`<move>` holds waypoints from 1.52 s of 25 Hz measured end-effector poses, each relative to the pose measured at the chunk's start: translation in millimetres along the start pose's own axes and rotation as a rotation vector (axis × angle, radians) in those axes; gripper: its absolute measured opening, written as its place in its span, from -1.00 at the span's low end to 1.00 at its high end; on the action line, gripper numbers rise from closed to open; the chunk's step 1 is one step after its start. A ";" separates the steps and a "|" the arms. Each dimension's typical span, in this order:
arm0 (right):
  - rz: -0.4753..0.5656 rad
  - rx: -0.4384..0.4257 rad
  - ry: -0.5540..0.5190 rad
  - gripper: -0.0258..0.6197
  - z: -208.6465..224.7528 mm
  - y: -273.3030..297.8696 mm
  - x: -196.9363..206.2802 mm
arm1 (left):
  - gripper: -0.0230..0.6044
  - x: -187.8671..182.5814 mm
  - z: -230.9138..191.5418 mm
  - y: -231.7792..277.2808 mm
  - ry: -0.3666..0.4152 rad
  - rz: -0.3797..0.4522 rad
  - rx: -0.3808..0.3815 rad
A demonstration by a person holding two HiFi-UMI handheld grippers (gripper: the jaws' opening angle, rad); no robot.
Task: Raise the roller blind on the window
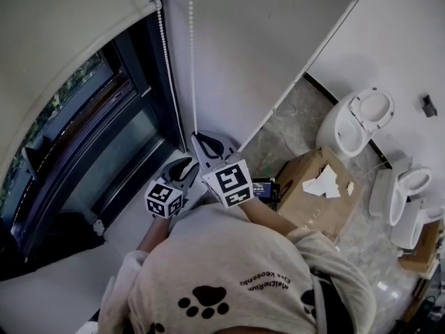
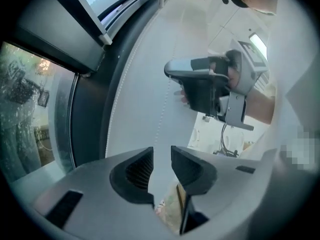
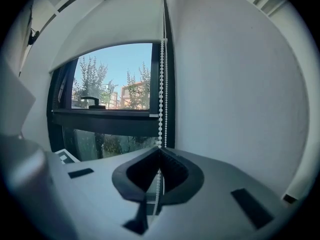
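Leftmost, the roller blind [image 1: 62, 40] hangs part-way down the window [image 1: 90, 138], with glass bare beneath its lower edge. Next over, the left gripper [image 1: 184, 165] has its jaws apart and pressing on nothing; in the left gripper view a strand of the bead chain [image 1: 192, 61] seems to rise from the gap, though contact is not shown. The chain runs vertically, in two strands, beside the window frame. Just right of it and higher on the strand, the right gripper [image 1: 204, 141] has its jaws together, clamped on the chain, which passes through them and hangs on below. The right hand therefore has the cord; the left, lower and free, probably has to re-grip the upright strand. On the right, a cardboard box [image 1: 306, 193] shows no legible label. The shirt [image 1: 229, 270] has paw prints and a line of lettering too small and turned to read.
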State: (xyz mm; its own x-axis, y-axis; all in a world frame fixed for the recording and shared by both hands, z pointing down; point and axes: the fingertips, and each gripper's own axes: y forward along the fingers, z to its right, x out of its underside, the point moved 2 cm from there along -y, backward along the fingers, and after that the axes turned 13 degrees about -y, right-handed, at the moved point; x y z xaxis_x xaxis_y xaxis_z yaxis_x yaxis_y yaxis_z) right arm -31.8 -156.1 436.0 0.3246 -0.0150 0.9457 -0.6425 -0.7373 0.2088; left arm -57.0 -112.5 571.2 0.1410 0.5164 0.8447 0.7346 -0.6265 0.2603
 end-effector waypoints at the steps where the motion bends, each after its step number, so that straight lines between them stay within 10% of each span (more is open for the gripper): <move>1: 0.002 -0.001 -0.001 -0.89 -0.4 -0.4 -0.7 | -0.57 -6.3 2.1 -2.3 -0.008 0.014 0.009; 20: 0.021 -0.011 -0.021 -0.89 -4.0 1.9 -5.8 | -0.58 -245.4 96.8 -57.7 0.311 0.347 0.116; 38: -0.008 -0.021 -0.004 -0.89 -10.0 1.3 8.8 | -0.90 -267.5 120.3 -41.0 0.330 0.258 0.087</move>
State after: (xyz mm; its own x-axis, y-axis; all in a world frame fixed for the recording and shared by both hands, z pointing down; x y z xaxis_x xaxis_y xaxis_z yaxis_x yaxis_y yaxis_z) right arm -36.7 -150.4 447.2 0.3328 -0.0115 0.9429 -0.6544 -0.7228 0.2221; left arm -45.0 -154.7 278.3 0.1180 0.1253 0.9851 0.7580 -0.6522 -0.0078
